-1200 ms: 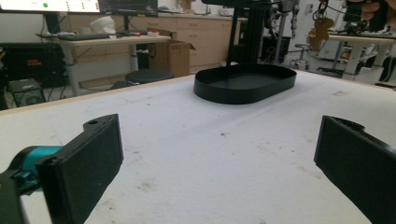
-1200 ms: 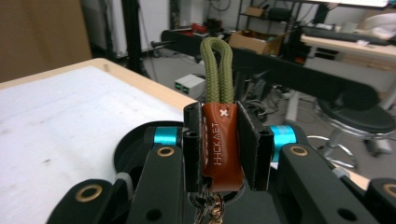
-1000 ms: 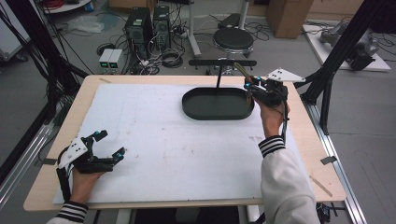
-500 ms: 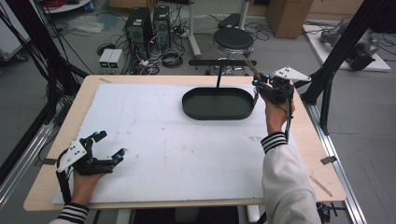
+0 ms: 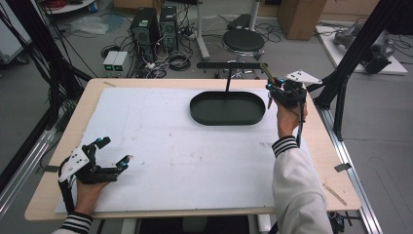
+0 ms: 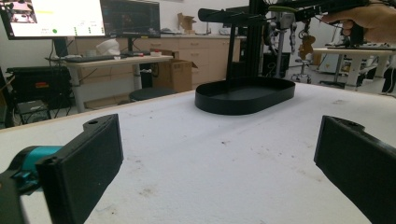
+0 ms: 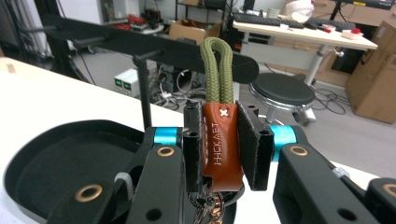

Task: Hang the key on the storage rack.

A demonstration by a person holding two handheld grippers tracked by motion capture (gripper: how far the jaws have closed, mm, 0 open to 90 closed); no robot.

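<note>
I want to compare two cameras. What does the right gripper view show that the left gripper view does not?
Right gripper view: the right claw is shut on a brown leather tag with a green cord loop, seen close, and a round stool stands behind. Left gripper view: the left claw is open over the white mat, with monitors behind. Both: the black tray and its stand.

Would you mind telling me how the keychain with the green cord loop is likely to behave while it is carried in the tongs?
The keychain is clamped by its brown leather tab, which probably grips well. Its green cord loop stands upright, so it seems fairly stiff. The metal rings below hang loose and would likely swing and jingle.
</note>
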